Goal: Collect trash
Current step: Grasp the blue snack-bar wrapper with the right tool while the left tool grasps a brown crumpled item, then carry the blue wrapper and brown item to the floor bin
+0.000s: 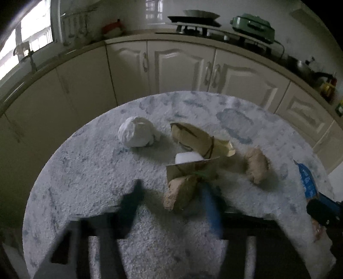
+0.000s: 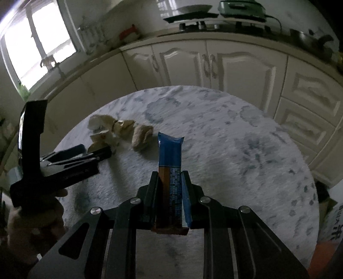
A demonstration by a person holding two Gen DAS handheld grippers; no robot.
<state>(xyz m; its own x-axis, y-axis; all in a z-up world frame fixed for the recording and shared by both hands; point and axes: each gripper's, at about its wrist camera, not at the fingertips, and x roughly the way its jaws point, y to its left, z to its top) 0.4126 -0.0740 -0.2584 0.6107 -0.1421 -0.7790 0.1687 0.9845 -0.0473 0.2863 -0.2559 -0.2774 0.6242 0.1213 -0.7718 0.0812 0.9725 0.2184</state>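
Note:
On the round marbled table (image 1: 85, 171) lies a heap of trash: a white crumpled tissue (image 1: 137, 134), torn tan paper pieces (image 1: 199, 141) and a tan paper wad (image 1: 256, 165). My left gripper (image 1: 172, 186) straddles a crumpled tan scrap (image 1: 180, 195). Its blue finger touches the scrap, while a gap separates the black finger (image 1: 135, 197) from it. The picture is blurred there. My right gripper (image 2: 170, 173) is shut on a blue and orange snack wrapper (image 2: 170, 150), held above the table. The right wrist view shows the left gripper (image 2: 94, 150) at the heap (image 2: 111, 128).
Cream kitchen cabinets (image 1: 175, 66) curve behind the table, under a counter with a stove and pan (image 1: 193, 19) and a green appliance (image 1: 253, 25). A bright window (image 2: 40, 43) is at the left. A hand (image 2: 32, 225) holds the left gripper.

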